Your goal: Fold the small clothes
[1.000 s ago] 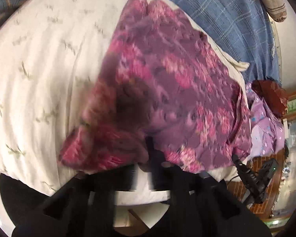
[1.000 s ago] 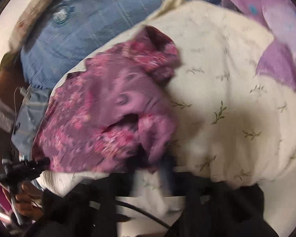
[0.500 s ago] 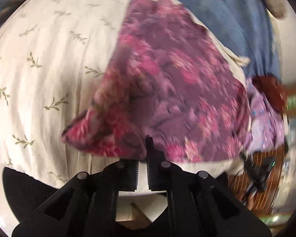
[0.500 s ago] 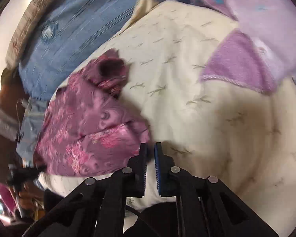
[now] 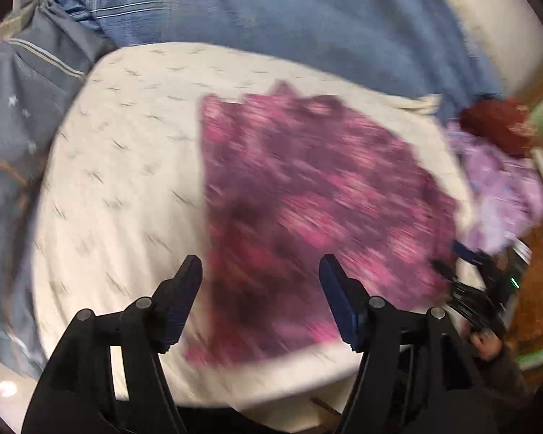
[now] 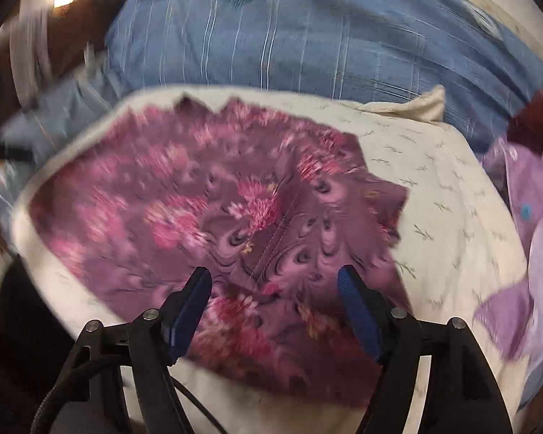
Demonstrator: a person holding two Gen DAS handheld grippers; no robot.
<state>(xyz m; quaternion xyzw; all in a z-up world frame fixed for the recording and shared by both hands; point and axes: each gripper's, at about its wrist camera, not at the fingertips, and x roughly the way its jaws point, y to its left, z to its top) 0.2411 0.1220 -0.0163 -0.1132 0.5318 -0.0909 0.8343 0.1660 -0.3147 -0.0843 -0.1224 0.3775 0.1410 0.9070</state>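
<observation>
Purple floral garment flat on cream pillow; both tools just opened, empty.

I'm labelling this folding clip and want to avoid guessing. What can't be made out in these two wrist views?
- Left wrist view: motion blur smears the purple floral garment, so its fold lines are unreadable.
- Left wrist view: the right gripper sits small and blurred at the edge.
- Right wrist view: the lilac cloth is cut off by the frame edge.
- Both views: the garment's near hem is hidden behind the gripper bodies.

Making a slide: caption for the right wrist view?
Open right tongs above the purple floral garment spread on a cream cushion.
</observation>
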